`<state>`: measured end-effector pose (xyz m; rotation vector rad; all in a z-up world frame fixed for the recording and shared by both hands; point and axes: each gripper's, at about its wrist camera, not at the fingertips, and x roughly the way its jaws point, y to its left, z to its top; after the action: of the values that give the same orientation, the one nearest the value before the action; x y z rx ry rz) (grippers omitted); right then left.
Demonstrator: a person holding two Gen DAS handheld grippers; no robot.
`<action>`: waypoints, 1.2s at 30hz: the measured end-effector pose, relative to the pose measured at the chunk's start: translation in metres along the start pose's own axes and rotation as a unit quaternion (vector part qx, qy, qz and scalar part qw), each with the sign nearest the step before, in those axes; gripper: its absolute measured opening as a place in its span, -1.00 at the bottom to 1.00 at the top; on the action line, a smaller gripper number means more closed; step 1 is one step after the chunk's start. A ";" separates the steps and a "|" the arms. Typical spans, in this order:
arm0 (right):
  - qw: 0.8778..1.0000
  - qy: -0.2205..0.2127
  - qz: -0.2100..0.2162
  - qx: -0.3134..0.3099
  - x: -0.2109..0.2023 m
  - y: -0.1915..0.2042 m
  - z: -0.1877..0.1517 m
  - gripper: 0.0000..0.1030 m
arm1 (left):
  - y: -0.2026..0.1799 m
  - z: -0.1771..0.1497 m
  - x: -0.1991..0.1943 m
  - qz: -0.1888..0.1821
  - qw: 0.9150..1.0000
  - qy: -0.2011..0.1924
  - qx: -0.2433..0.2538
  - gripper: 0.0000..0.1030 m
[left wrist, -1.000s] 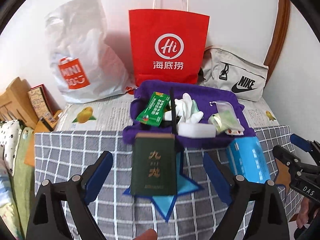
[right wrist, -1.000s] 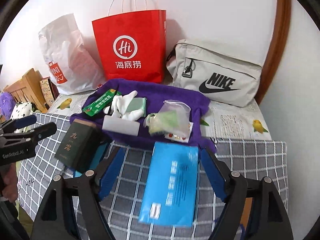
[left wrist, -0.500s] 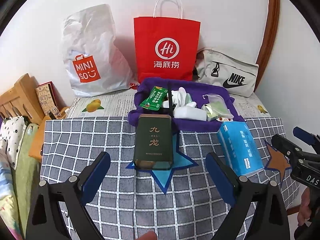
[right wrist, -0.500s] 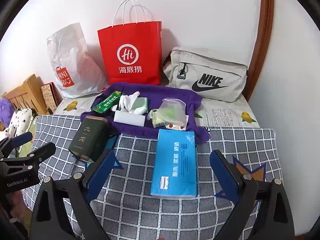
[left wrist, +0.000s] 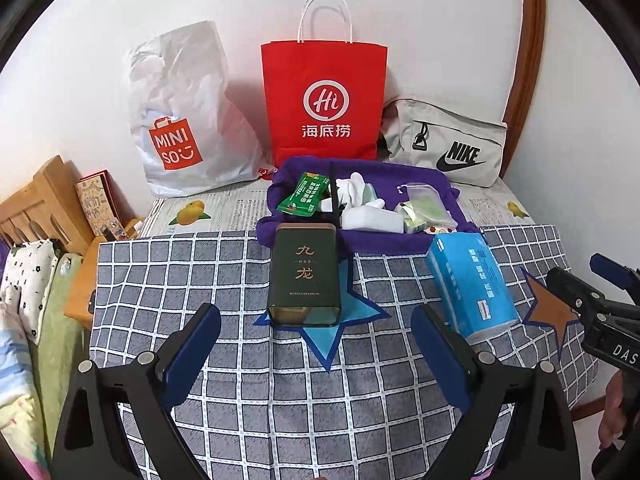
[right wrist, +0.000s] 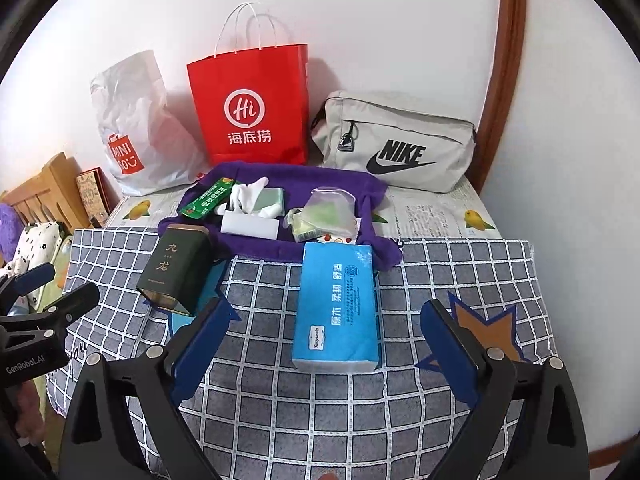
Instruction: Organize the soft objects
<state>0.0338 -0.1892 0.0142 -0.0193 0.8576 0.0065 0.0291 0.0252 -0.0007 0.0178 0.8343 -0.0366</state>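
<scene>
Two blue-padded fingers of the left gripper (left wrist: pixel 316 328) stand wide apart with nothing between them; ahead of the gap, a dark green tin (left wrist: pixel 305 276) lies on a blue star patch (left wrist: pixel 332 328) of the checked cloth (left wrist: pixel 180 272). Beyond the right finger lies the blue tissue pack (left wrist: pixel 472 284), with the purple towel (left wrist: pixel 404 240) of small soft items farther ahead. From the right wrist, the right gripper (right wrist: pixel 326 332) is likewise spread and holds nothing; the tissue pack (right wrist: pixel 338 304) lies ahead between its fingers, untouched, the tin (right wrist: pixel 174 270) beyond the left finger, an orange star patch (right wrist: pixel 486 324) by the right.
</scene>
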 end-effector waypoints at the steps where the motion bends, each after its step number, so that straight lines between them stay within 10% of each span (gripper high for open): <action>1: 1.000 0.001 0.000 0.001 0.000 -0.001 -0.001 0.85 | -0.001 0.000 -0.001 0.000 1.000 0.000 0.001 0.87; 36: 1.000 0.002 0.004 0.015 -0.006 -0.012 -0.006 0.85 | -0.011 0.004 -0.003 0.003 1.000 -0.001 0.012 0.87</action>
<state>0.0252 -0.2015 0.0152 0.0120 0.8609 0.0002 0.0290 0.0139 0.0041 0.0425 0.8314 -0.0399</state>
